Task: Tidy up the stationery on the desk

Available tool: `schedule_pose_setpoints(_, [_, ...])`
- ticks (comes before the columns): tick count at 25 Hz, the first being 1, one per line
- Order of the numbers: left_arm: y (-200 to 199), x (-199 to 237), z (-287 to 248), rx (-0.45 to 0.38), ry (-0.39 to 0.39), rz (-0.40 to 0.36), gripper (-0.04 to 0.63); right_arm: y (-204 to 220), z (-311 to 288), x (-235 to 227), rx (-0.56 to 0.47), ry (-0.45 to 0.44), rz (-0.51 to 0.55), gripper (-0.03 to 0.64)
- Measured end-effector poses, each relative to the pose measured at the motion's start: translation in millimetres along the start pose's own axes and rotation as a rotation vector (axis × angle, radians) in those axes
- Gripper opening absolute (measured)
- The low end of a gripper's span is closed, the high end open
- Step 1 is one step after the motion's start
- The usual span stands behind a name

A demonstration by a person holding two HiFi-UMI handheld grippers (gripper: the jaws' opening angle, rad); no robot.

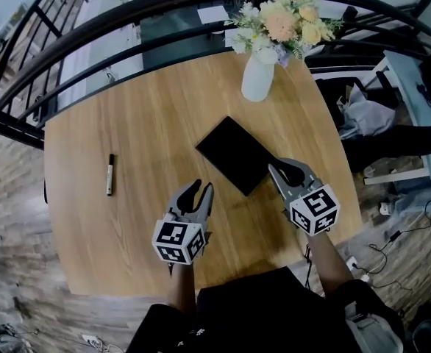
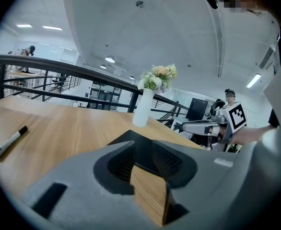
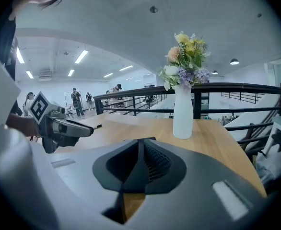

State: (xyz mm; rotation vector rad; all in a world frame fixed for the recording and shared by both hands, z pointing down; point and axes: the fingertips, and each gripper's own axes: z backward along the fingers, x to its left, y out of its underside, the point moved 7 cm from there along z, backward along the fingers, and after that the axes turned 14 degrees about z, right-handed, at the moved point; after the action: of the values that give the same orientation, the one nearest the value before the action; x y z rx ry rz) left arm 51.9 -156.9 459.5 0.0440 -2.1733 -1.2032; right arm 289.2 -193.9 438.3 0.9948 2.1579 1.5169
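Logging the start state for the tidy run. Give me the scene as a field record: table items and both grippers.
table: wooden
notebook: black, flat, centre
marker: flat, left side, apart from notebook
vase: white, flowers, upright, far edge
left gripper: open, empty, over table's near side
right gripper: barely open, empty, beside notebook

Black notebook (image 2: 131, 134): near part lies hidden behind left gripper (image 2: 143, 145). Marker (image 1: 110, 173), 9 o'clock: markings too small to read.

A black notebook (image 1: 234, 155) lies flat on the desk (image 1: 149, 123), a black-capped white marker (image 1: 110, 174) well to its left.
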Motion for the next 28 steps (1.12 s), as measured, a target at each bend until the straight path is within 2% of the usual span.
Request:
schedule_pose_setpoints(8, [13, 17, -31, 0.063, -0.047, 0.073, 0.13, 21, -28, -20, 0.055, -0.021, 0.007, 0.052])
schedule_pose_setpoints(11, [17, 21, -44, 0.092, -0.056, 0.092, 0.167, 31, -38, -25, 0.092, -0.045, 0.011, 0.067])
schedule_pose_setpoints(17, [23, 27, -64, 0.132, -0.071, 0.1, 0.173, 45, -54, -32, 0.14, -0.08, 0.015, 0.097])
schedule_pose_setpoints(24, [32, 41, -82, 0.17, -0.112, 0.164, 0.202, 60, -72, -42, 0.201, -0.084, 0.032, 0.123])
schedule_pose_setpoints(28, [35, 43, -90, 0.183, -0.104, 0.196, 0.204, 67, -82, -44, 0.237, -0.119, 0.032, 0.139])
